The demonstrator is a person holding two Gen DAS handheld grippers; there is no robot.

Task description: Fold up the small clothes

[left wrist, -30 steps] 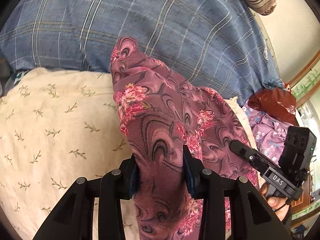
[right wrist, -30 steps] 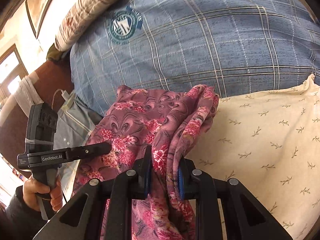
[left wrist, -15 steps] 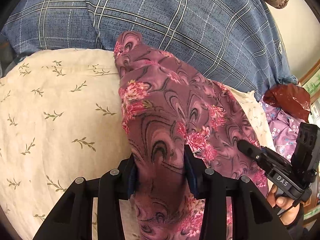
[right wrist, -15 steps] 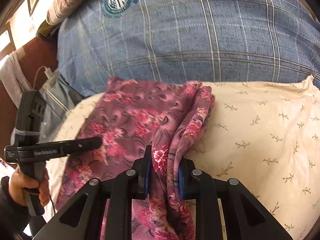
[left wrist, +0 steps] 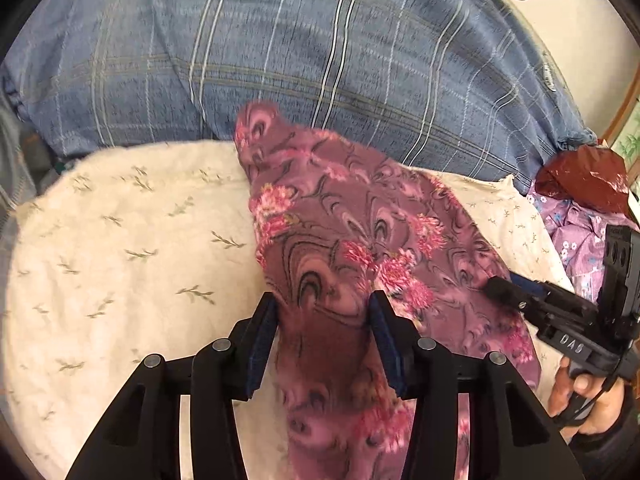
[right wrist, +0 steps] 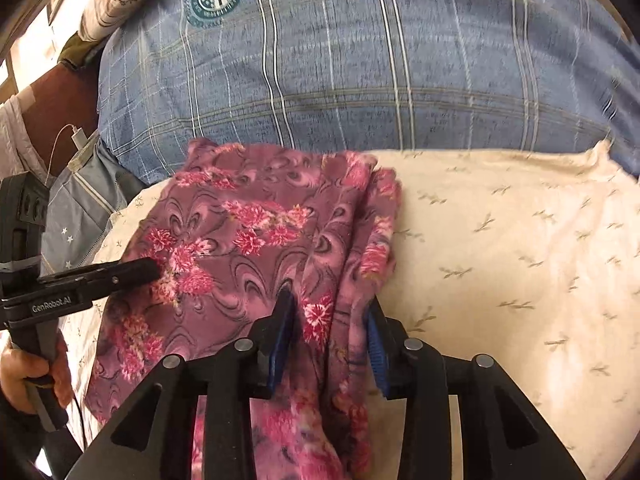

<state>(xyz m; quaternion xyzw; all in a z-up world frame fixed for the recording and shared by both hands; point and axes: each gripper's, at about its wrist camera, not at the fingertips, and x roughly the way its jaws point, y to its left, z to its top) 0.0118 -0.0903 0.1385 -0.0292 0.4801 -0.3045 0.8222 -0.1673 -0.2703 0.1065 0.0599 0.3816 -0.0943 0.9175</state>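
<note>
Left hand-held gripper (left wrist: pixel 324 312), right hand-held gripper (right wrist: pixel 330 312) level, both clamping floral garment (left wrist: pixel 360 232).

garment (left wrist: pixel 372 240): soft matt cloth, slightly fuzzy, mauve with pink flower print
cream cover (right wrist: pixel 520 248): matt woven cloth, crinkled, with small printed sprigs
plaid pillow (right wrist: pixel 360 60): matt blue cloth, coarse weave
left tongs (left wrist: pixel 323 320): matt black plastic, metal pins, blue ribbed pads
right tongs (right wrist: pixel 328 316): likewise
bag (left wrist: pixel 580 178): glossy red-brown crinkled plastic
</note>
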